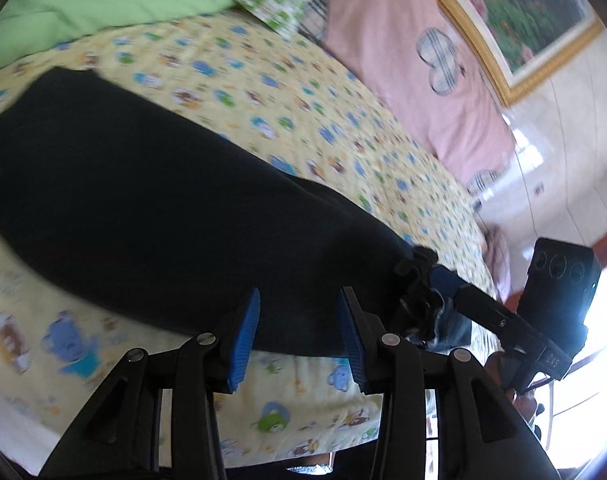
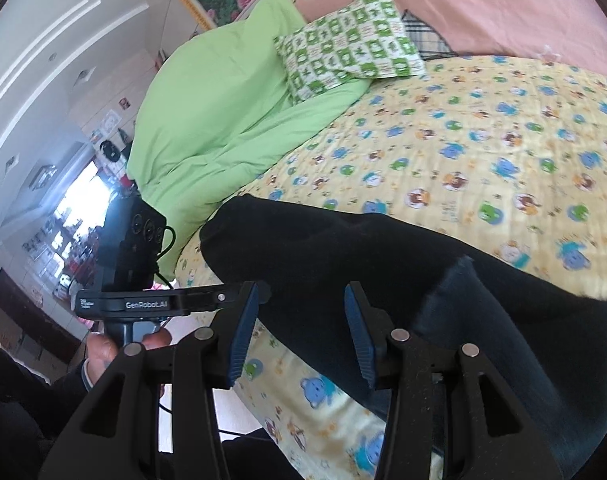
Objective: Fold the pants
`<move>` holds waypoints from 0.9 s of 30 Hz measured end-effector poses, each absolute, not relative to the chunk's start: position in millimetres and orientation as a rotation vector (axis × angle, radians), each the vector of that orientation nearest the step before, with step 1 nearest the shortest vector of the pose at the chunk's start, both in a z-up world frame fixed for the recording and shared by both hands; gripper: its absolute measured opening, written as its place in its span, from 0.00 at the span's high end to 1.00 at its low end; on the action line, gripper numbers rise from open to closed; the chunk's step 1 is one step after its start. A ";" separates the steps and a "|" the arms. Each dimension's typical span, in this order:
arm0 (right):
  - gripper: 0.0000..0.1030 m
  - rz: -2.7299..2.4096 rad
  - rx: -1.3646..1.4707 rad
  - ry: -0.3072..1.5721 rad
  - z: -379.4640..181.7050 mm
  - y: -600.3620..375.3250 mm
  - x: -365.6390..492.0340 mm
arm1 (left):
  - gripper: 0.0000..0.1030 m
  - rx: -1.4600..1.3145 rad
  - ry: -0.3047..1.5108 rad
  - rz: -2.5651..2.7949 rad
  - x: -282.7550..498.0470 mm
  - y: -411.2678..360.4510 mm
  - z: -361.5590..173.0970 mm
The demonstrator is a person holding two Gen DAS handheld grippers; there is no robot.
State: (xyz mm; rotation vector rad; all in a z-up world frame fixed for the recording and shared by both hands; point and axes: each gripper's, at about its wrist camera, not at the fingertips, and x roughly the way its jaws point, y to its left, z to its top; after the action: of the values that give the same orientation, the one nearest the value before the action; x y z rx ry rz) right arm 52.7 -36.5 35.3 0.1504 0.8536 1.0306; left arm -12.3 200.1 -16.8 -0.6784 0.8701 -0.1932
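Black pants [image 1: 143,200] lie lengthwise on a yellow cartoon-print bedsheet [image 1: 303,100], near its front edge. My left gripper [image 1: 301,328] hangs over their near edge, blue pads apart, with cloth showing between them but no pinch visible. The cloth narrows toward my right gripper [image 1: 419,288], which has gathered fabric at its tips. In the right wrist view the pants [image 2: 323,248] fill the space between the right gripper's [image 2: 301,332] pads, which hold them. There the left gripper [image 2: 259,290] appears side-on at the pants' lower edge.
A green duvet [image 2: 207,120] is heaped at the bed's left end, with a green-checked pillow [image 2: 351,44] on it. A pink cloth [image 2: 463,0] covers the headboard side. A framed picture [image 1: 535,8] hangs on the wall. A hand [image 2: 103,352] grips the left handle.
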 end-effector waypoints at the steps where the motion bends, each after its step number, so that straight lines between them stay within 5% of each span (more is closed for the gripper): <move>1: 0.55 1.039 0.146 0.857 35.4 -32.0 53.7 | 0.60 -0.691 0.861 -0.177 -16.3 204.8 -15.2; 27: 0.50 1.219 -0.020 0.897 44.1 90.8 85.6 | 0.54 -0.871 0.796 0.155 -76.3 301.5 -24.1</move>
State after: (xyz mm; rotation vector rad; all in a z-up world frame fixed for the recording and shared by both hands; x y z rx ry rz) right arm 85.6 90.8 44.1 -0.0202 0.8966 1.2186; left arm -76.3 301.5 -24.1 -0.8710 0.7957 0.1546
